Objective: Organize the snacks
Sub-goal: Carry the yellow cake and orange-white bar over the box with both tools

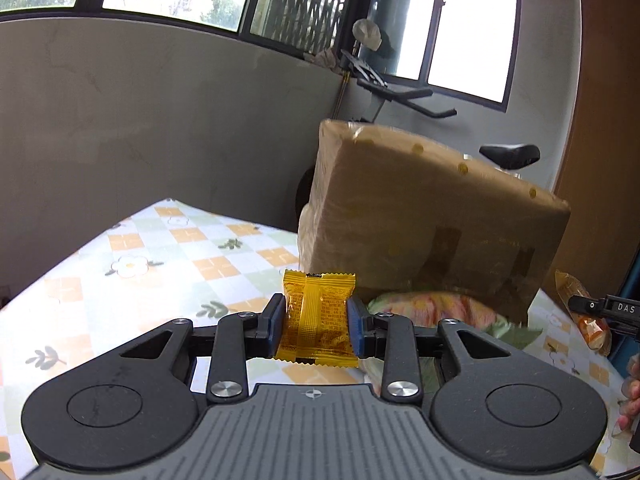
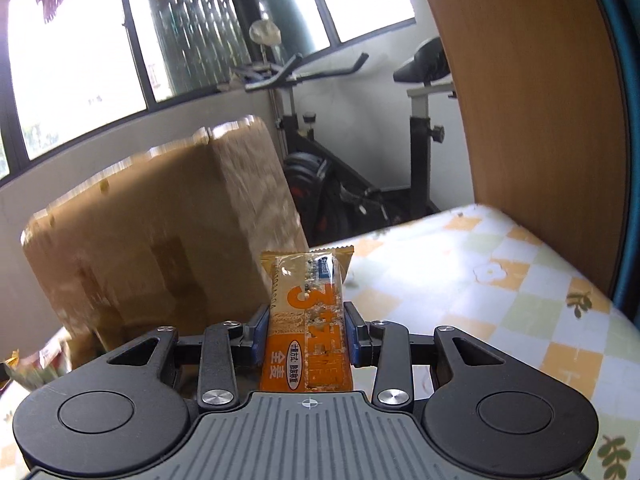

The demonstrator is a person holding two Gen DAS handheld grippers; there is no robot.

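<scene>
Now yellow packet (image 1: 319,317) between left tongs (image 1: 317,322)

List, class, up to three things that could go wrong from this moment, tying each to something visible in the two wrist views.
1. The left claw pinches the yellow packet only at its edges; the slick wrapper may slip out.
2. The right claw squeezes the orange cracker bar, which might crack.
3. The cardboard box stands tilted close ahead; either arm could bump and topple it.
</scene>
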